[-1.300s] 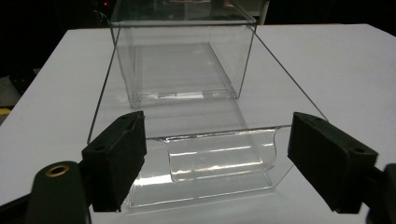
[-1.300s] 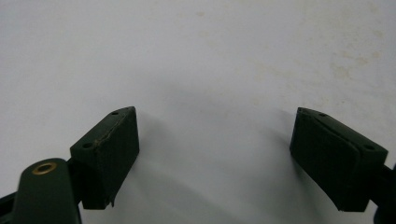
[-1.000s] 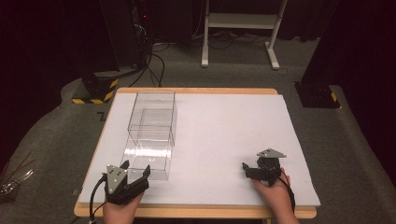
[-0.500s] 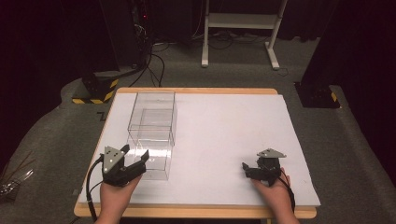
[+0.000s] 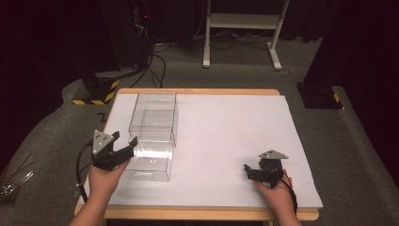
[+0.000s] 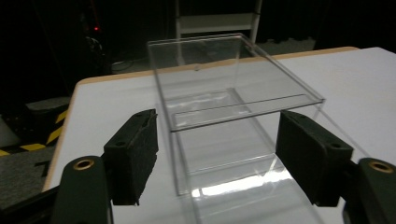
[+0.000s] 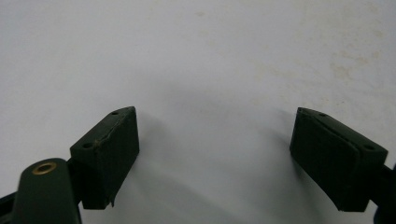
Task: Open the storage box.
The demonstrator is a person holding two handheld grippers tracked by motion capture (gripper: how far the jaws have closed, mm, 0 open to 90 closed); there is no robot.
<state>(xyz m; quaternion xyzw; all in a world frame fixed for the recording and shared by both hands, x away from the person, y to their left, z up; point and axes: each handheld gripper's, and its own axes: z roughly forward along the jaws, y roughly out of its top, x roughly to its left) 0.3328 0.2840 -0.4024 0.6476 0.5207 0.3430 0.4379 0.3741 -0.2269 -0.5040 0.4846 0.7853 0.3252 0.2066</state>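
L grip [image 5: 133, 145] at near end of clear box [image 5: 153, 136], jaws just been closing, box betw. pads, pads not seen pressing yet | box on table [image 5: 226, 136], left side | R grip [image 5: 246, 170] idle, wide, empty | grasp pending, lift/move left

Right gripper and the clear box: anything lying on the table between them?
Nothing. In the high view, bare white table runs from the right gripper to the clear box.
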